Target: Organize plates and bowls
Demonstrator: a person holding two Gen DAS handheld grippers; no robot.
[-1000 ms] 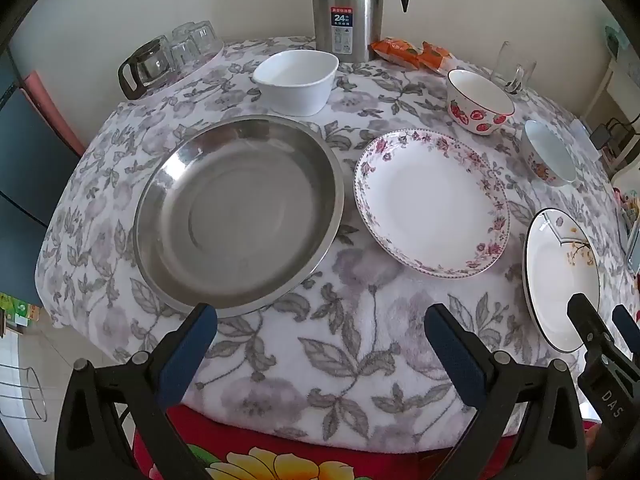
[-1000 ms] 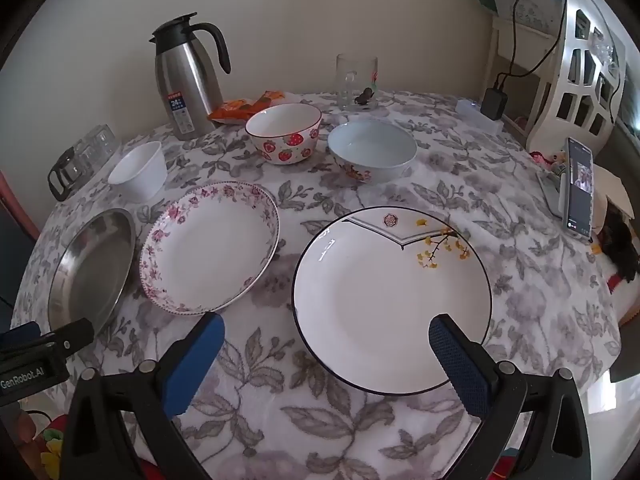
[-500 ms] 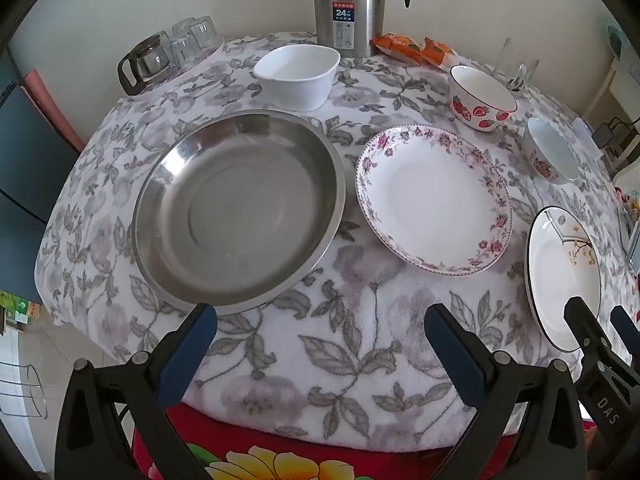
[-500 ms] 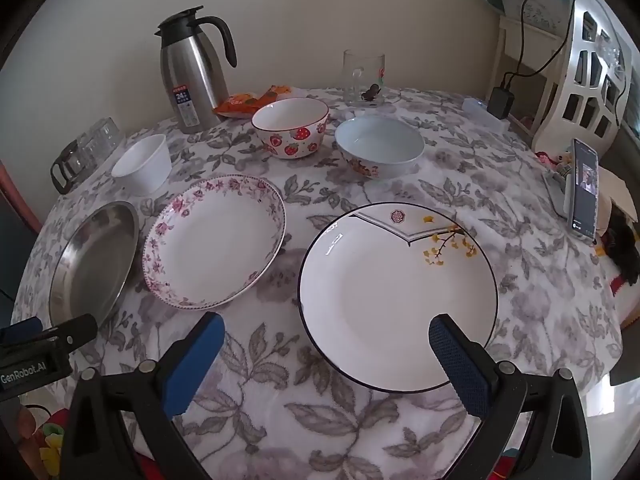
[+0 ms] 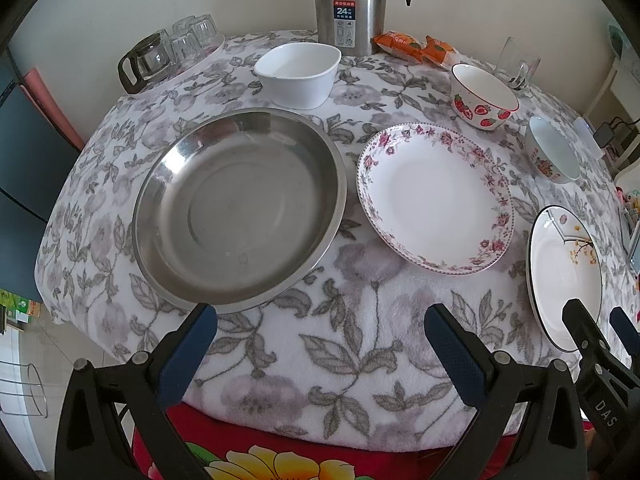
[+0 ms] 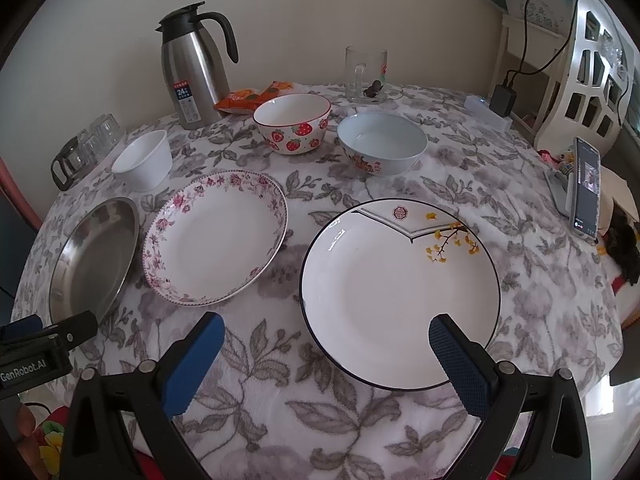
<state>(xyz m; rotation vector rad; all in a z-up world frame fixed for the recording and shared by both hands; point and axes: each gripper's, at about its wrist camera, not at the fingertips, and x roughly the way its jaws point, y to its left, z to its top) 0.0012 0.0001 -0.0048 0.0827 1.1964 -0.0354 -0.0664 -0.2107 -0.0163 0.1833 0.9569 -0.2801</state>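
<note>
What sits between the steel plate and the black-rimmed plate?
The pink floral plate lies between the steel plate and the black-rimmed plate, apart from both; the right wrist view shows this best.

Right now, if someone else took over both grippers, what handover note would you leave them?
Left gripper: open, empty, at the near edge facing the steel pan.
Right gripper: open, empty, facing the black-rimmed plate.
Near row: steel pan, floral plate, black-rimmed plate. Behind them: white bowl, strawberry bowl, blue bowl.
Done: nothing stacked; every piece lies apart.
Left: gather the plates and the bowls.
</note>
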